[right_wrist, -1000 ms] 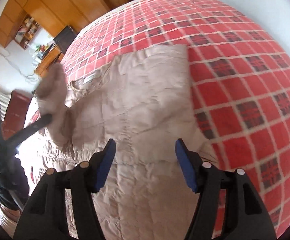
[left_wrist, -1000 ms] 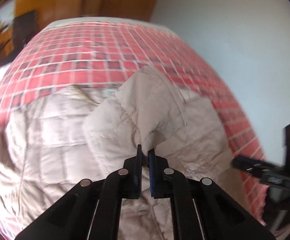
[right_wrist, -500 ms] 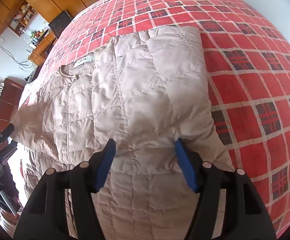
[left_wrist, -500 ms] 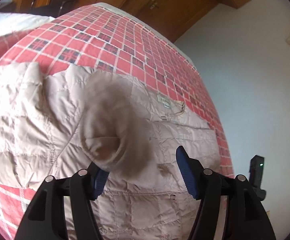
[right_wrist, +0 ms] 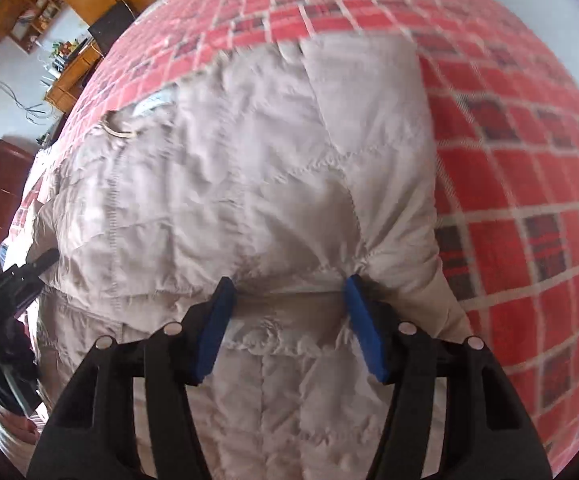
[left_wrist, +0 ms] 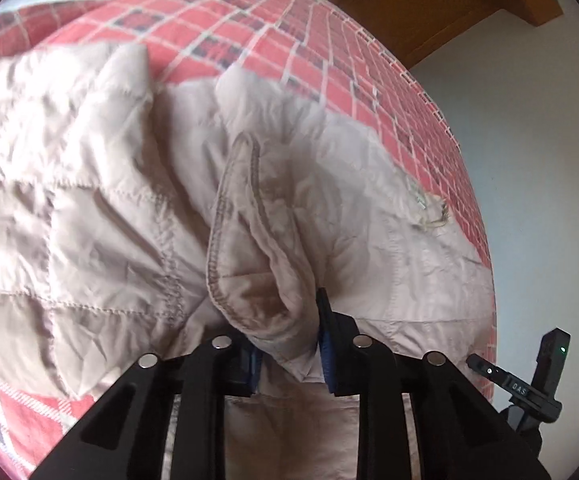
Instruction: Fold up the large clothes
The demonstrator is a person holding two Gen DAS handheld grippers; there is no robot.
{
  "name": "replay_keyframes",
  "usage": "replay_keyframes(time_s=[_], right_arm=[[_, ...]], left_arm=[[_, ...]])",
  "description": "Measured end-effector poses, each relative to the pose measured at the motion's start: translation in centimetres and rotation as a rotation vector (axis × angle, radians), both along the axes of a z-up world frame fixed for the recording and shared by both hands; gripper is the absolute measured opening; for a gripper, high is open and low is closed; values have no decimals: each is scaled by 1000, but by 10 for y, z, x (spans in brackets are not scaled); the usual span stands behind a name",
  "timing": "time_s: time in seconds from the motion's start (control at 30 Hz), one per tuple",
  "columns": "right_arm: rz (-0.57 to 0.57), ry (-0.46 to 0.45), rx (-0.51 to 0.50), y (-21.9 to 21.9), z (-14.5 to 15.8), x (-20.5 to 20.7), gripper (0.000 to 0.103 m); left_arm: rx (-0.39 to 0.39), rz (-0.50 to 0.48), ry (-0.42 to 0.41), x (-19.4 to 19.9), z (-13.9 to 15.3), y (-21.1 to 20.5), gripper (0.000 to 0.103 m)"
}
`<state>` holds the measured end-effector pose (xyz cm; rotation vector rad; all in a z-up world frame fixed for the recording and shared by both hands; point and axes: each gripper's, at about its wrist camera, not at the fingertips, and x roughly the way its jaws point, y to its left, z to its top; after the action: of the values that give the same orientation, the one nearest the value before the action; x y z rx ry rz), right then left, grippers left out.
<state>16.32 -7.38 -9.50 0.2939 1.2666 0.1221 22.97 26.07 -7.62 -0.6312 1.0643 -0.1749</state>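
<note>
Beige quilted nylon fills both views: the jacket (right_wrist: 273, 168) lies spread on the red plaid bed (right_wrist: 529, 168), collar loop toward the upper left of the right wrist frame, one sleeve already folded across the body. My left gripper (left_wrist: 289, 344) has its fingers partly closed around a bunched sleeve cuff (left_wrist: 245, 264), cloth packed between the blue pads, so I read that as a grip on the cuff. My right gripper (right_wrist: 285, 320) is spread wide, its pads pressing down on either side of the folded sleeve's lower edge at frame centre, holding nothing. I judge the step in hand to be bringing the second sleeve over the chest. To do it well I would carry the cuff low and straight across, so the slippery padding does not balloon or drag the body off line, and lay it parallel with the sleeve already down. The right gripper should pin the first fold while I pull, because puffy fill springs back easily. I would let go only once the cuff lies flat on the body, then smooth outward from the middle. The left grip looks thick and near the pad tips; a hard tug could slip it out, so I would move gently.
</note>
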Motion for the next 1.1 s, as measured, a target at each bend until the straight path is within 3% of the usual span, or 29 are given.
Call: replay_keyframes(time_s=[0.1, 0.23, 0.37, 0.43, 0.53, 0.67, 0.77, 0.87, 1.0, 1.07, 1.1], right_arm=[[14, 0, -11, 1, 4, 0, 58], [26, -47, 19, 6, 28, -9, 59], [80, -90, 65, 29, 51, -8, 59], [112, -93, 80, 44, 55, -1, 59], [143, -73, 56, 64, 43, 8, 59], [139, 4, 23, 73, 12, 19, 59], [138, 7, 12, 76, 1, 20, 62], [140, 5, 8, 80, 0, 21, 67], [157, 14, -28, 85, 6, 22, 67], [150, -5, 10, 83, 17, 18, 64], [149, -24, 45, 81, 25, 14, 64]], left_arm=[[8, 16, -13, -4, 12, 8, 28], [146, 77, -98, -24, 52, 11, 41], [255, 46, -212, -29, 88, -15, 45], [268, -13, -245, -23, 92, -33, 49], [286, -86, -179, -3, 71, -53, 50], [259, -115, -42, 16, 23, -60, 49], [165, -102, -47, 18, 9, -50, 49], [102, -98, -37, 19, 8, -42, 49], [121, -87, -35, 9, 23, -35, 49], [107, -42, -83, -8, 42, -17, 50], [93, -15, -114, -19, 53, -4, 56]])
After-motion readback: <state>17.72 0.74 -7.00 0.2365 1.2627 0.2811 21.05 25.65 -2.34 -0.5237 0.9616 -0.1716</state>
